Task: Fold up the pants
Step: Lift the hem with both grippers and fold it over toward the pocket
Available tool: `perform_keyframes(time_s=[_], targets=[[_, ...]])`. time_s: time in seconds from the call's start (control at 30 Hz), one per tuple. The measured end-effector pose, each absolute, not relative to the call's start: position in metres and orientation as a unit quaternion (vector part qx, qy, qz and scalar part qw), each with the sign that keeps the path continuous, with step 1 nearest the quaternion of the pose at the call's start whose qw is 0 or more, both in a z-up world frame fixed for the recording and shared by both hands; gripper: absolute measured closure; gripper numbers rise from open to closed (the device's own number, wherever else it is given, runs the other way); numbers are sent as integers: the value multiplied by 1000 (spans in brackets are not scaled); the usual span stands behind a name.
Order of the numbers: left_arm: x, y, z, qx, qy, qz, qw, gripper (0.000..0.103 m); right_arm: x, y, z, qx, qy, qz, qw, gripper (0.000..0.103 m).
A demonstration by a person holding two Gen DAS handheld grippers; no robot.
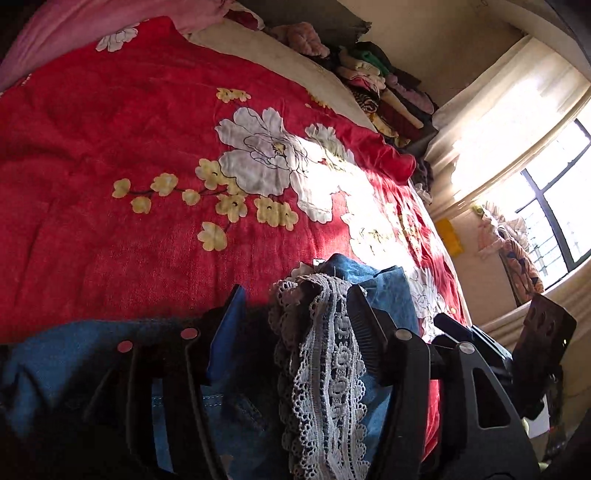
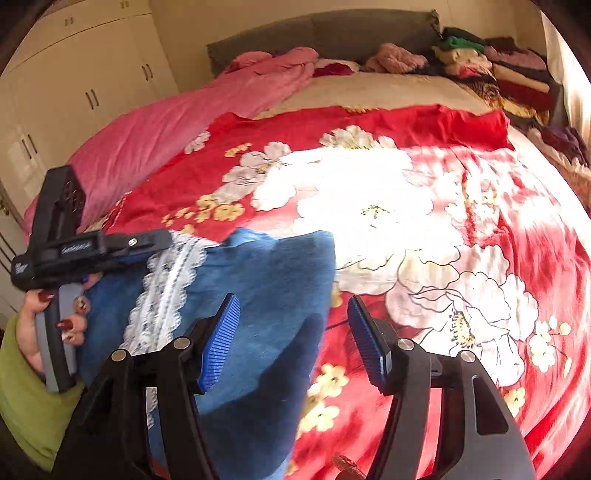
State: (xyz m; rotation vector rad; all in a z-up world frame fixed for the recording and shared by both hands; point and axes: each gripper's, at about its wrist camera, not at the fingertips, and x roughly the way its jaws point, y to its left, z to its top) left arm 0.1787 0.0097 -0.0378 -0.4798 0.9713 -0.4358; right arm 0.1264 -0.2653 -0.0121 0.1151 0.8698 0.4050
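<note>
Blue denim pants (image 2: 258, 288) with a white lace trim (image 2: 166, 291) lie folded at the near edge of the bed. In the left wrist view the lace trim (image 1: 325, 350) stands bunched between the fingers of my left gripper (image 1: 295, 317). It lies against the right finger with a gap to the left pad (image 1: 229, 314), so the gripper is open. In the right wrist view my left gripper (image 2: 159, 240) rests over the lace, held by a hand (image 2: 70, 325). My right gripper (image 2: 295, 343) hangs open above the right edge of the denim, with nothing between its pads.
A red floral bedspread (image 2: 443, 221) covers the bed, sunlit in the middle. A pink quilt (image 2: 184, 122) lies at the far left. Piles of folded clothes (image 2: 498, 74) sit by the grey headboard (image 2: 332, 33). A wardrobe (image 2: 74, 74) stands left and a window (image 1: 554, 206) right.
</note>
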Motion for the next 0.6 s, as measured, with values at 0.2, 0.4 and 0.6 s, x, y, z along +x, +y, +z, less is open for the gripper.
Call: perform_keyframes(time_s=[0.2,0.4,0.6], targets=[[194,2,-52,-241,476,-186,825,73,183,-275,-41,92,459,202,860,44],[185,-10,-28,-200,447,-191,851,95,177,-282,-43,129,438,250,854,93],[189,-11,-47,-178,458,-179,852,92,168,-272,-40,75,427,211,876,92]])
